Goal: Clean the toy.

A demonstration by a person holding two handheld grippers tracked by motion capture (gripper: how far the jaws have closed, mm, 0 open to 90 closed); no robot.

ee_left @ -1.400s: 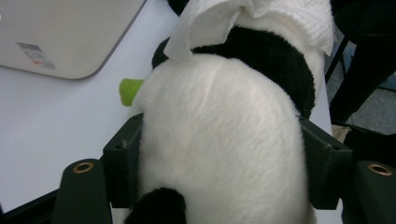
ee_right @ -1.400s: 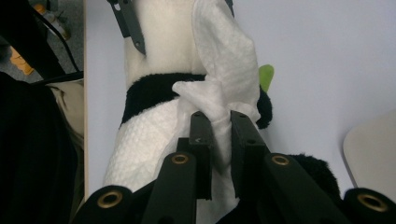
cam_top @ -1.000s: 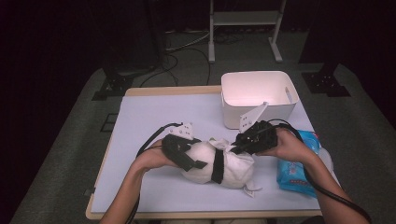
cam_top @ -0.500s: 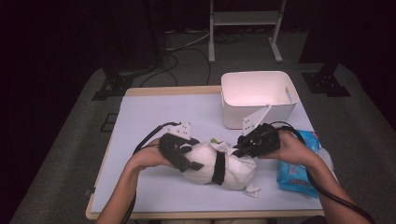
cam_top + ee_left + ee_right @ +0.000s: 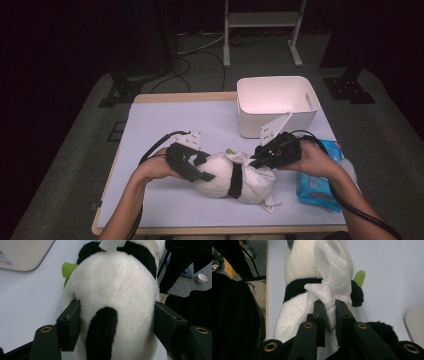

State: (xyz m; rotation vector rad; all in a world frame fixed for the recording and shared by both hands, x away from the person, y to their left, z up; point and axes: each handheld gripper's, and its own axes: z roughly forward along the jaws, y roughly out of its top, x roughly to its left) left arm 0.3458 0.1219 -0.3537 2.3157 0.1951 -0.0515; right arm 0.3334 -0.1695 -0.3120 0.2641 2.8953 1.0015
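High view: a panda plush toy is lying on the counter, wrapped in a white cloth. The left claw is squeezing its body between wide jaws. The right claw is pinching the cloth narrowly. A white bin is standing behind.

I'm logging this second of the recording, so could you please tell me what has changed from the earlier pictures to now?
Very little. The left gripper slid slightly leftward along the plush panda and still clamps its body. The right gripper still pinches the white wipe draped over the panda. The white bin and blue wipes packet stayed put.
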